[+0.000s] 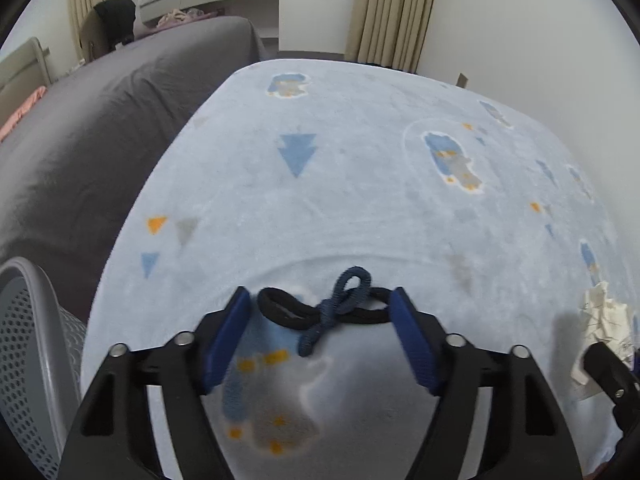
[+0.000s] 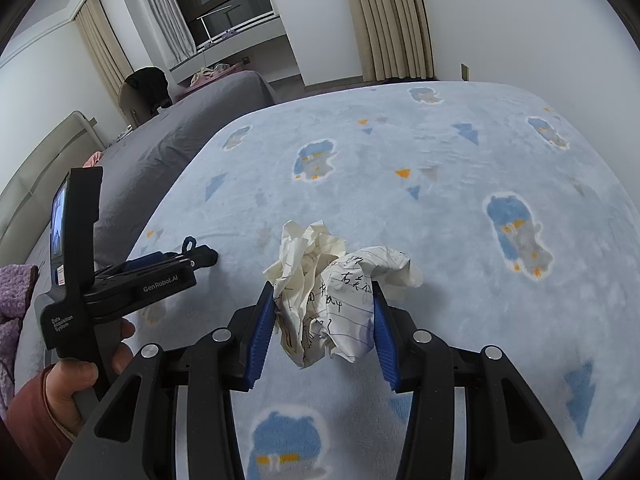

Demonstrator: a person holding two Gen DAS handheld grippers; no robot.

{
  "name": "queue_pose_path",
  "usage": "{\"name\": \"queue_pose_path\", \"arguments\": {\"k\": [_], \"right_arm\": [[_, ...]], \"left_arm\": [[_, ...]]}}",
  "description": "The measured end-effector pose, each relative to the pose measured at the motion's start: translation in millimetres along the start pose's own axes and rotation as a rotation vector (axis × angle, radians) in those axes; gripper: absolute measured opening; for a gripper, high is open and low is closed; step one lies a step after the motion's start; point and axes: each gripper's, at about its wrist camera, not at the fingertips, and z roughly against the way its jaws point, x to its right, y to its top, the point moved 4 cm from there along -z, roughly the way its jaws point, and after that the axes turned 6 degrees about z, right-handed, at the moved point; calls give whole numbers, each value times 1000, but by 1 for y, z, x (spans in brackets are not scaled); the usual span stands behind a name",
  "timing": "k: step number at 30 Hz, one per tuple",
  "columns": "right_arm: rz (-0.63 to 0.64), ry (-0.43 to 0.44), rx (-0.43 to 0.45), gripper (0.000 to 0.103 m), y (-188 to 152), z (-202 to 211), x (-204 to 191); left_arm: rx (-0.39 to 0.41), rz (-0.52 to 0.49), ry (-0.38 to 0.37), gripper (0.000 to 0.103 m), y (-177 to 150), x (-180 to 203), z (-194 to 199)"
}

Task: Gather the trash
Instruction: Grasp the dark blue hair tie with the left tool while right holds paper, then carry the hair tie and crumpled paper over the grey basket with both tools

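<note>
The left gripper point(image 1: 322, 306) has its jaws spread around the hair ties point(image 1: 332, 306), which lie crosswise between them on the blanket point(image 1: 360, 200), while the right gripper point(image 2: 324, 312) pinches crumpled paper point(image 2: 332, 292).

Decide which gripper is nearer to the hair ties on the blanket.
Left. The left gripper has its fingers on either side of the hair ties; the right gripper is off to one side, clamped on crumpled paper.
</note>
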Motion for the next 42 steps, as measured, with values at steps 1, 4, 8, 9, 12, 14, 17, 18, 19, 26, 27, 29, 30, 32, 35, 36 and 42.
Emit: {"name": "queue_pose_path", "arguments": {"k": [1,4,8,9,12,14,17,18,19,26,27,29,30,32,35,36,42], "right_arm": [[0,0,1,44,0,0,0],[1,-1,2,44,0,0,0],[3,-1,3,44,0,0,0],[3,-2,3,44,0,0,0],[9,-5,5,44,0,1,-2],[10,0,6,44,0,3,-4],[21,-6,8,44,-1,7,-11],[23,-6,9,44,-2,9,-14],[26,-4,12,44,-2,12,-18],[53,24,7,44,-17,28,-61],[60,29,2,44,-19,28,-67],[86,44,-7,44,-24,29,-86],[97,50,-9,44,-26,30,-94],[124,68,-10,44,-28,32,-113],[155,101,-15,44,-30,32,-140],[165,111,-18,44,-31,31,-147],[255,197,-32,44,-33,20,-209]], "left_arm": [[1,-2,-4,57,0,1,1],[1,-14,-12,31,-3,2,5],[-6,-9,-36,15,-6,0,14],[-5,-9,-37,15,-7,-1,17],[11,-20,-33,15,-12,-3,32],[24,-26,-31,15,-17,-6,45],[45,-32,-24,15,-23,-14,65],[57,-33,-21,15,-26,-17,73],[66,-34,-18,15,-28,-20,79],[107,-20,9,15,-49,-54,123],[111,-15,13,15,-53,-59,128],[120,-2,21,15,-59,-74,138],[125,4,27,15,-62,-82,143],[130,19,37,15,-68,-97,151],[132,47,64,15,-77,-123,160],[132,58,76,15,-80,-133,163],[134,116,159,15,-93,-189,174]]}}
